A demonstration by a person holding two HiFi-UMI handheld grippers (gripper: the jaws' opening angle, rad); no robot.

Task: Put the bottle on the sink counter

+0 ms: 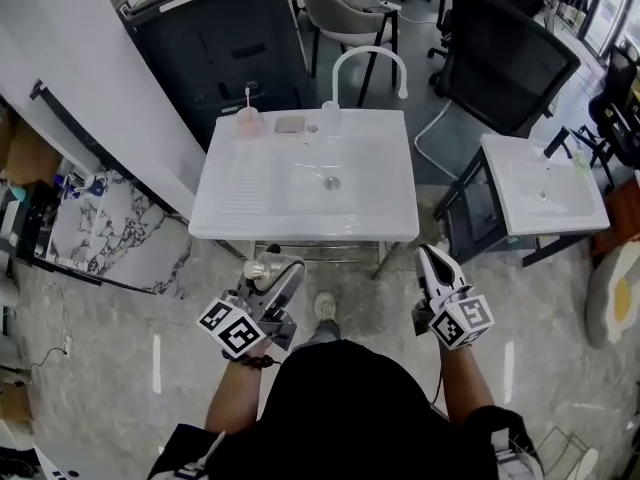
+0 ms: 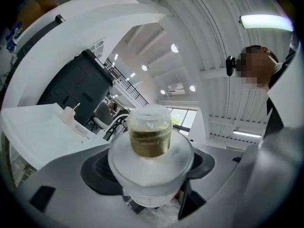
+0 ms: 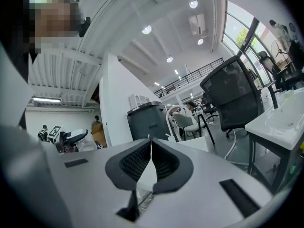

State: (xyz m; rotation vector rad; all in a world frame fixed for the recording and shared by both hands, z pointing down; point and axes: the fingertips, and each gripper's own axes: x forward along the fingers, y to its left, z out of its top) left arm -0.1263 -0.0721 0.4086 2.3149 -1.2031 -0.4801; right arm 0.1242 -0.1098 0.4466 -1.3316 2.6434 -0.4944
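Note:
A frosted bottle with an amber neck and a clear cap lies between the dark pads of my left gripper, which is shut on its body. In the head view that left gripper holds the bottle level, just short of the front edge of the white sink counter. My right gripper hovers beside the counter's front right corner. Its jaws meet with nothing between them in the right gripper view, where the right gripper points level.
On the counter's back edge stand a pink pump dispenser, a soap dish, a clear cup and a white arched faucet. A second white sink stands at the right. A black cabinet and chairs are behind.

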